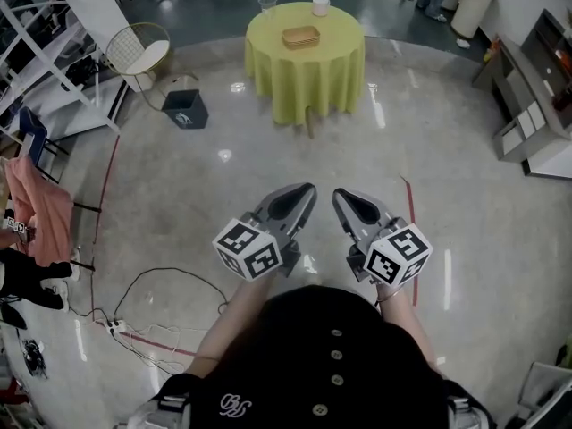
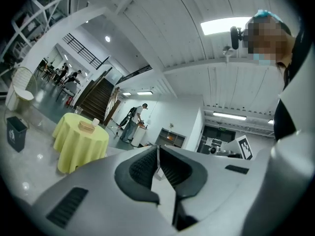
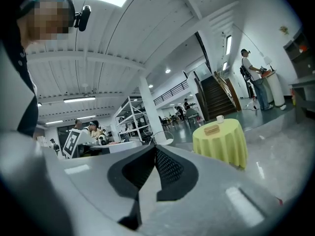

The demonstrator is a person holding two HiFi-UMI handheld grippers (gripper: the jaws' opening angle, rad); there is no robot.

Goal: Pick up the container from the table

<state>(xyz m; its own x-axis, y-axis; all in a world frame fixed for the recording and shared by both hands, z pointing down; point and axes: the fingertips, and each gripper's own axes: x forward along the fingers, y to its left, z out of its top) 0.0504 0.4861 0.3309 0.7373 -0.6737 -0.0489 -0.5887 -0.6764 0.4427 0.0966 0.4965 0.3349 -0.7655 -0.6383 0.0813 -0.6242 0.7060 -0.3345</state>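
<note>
white cup (image 1: 321, 6) and clear glass (image 1: 267, 4) stand apart; wire chair (image 1: 138, 50) near black bin (image 1: 186, 108).

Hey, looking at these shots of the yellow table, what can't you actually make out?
- Container on the table: too small and far off in all three views to tell whether it has a lid or holds anything.
- Clear glass, head view: too small to see any liquid.
- White cup: its inside can't be made out in the head view, and it is only a speck in both gripper views.
</note>
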